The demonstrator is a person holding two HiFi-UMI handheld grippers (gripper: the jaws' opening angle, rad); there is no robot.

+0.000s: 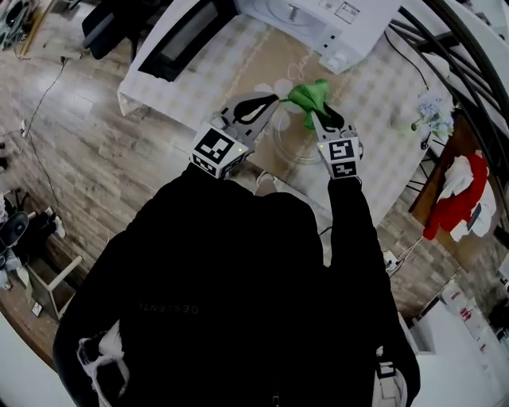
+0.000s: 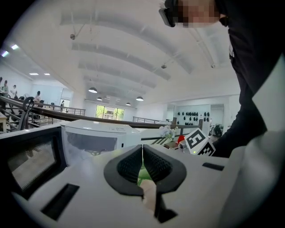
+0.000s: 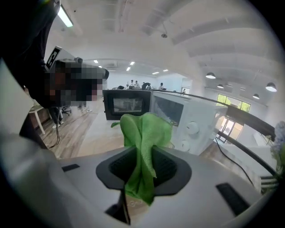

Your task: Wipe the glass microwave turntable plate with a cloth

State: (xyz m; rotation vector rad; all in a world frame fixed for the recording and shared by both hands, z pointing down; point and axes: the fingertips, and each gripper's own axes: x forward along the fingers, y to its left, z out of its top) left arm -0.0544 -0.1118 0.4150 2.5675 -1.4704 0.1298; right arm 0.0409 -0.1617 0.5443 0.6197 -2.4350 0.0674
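Nearest the person, the left tool [image 1: 274,98] and right tool [image 1: 316,113] are raised side by side over the surface [image 1: 374,103]. A green cloth [image 1: 308,95] is bunched between their tips.

The right tool [image 3: 142,149] is clenched on the cloth, which stands up out of the pads in a folded clump [image 3: 144,133] and hangs down below them. The left tool [image 2: 142,149] has its pads pressed together. A sliver of green [image 2: 142,173] shows in the seam, so it appears to be pinching a corner of the same cloth, at 9 o'clock from the main bunch.

Just under and beyond the tools, the glass turntable plate [image 1: 296,148] lies flat on the surface. It is out of the oven, and the cloth is held above it, apart from it.

Farther off, at 12 o'clock, stands the white microwave [image 1: 318,20], its door [image 1: 183,36] swung open toward 10 o'clock.

By my reading, the plate is laid out and the cloth is in hand. No contact between cloth and glass shows, so the wiping itself remains to be done. The glass is too faint to tell how clean it is.
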